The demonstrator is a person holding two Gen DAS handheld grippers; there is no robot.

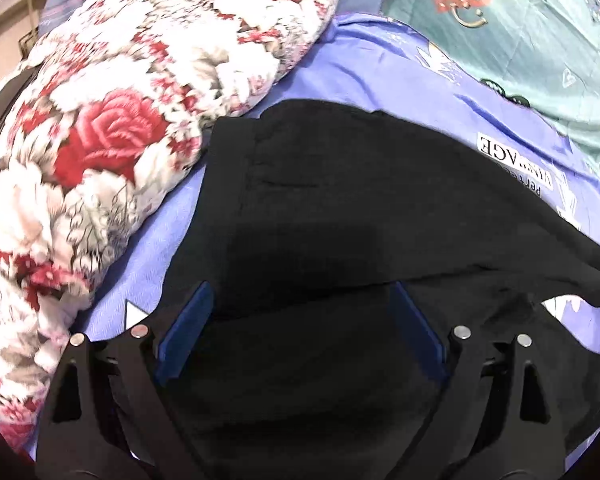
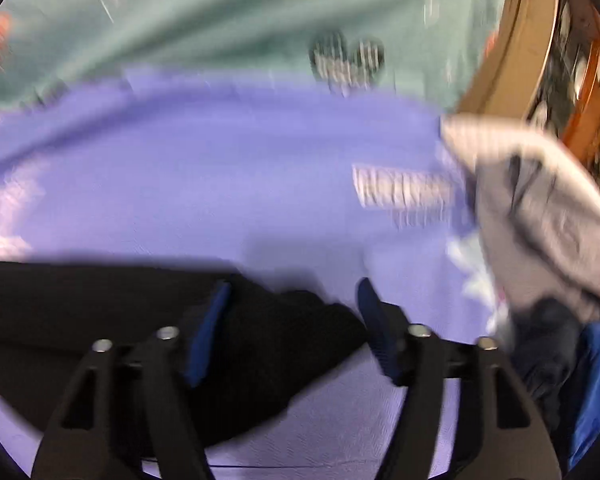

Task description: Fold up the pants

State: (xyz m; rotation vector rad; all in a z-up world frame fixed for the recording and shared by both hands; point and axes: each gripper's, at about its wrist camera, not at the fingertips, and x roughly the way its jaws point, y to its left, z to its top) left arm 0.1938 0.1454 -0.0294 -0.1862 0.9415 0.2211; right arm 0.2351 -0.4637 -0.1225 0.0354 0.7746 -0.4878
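Black pants lie folded on the purple bedsheet, just beside a floral quilt w/ a teal blanket behind. Left gripper hangs over the pants, fingers spread wide, nothing gripped. Right gripper blurred, at the pants' edge; fingers released, fabric below, not pinched. Grey garment lies nearby.
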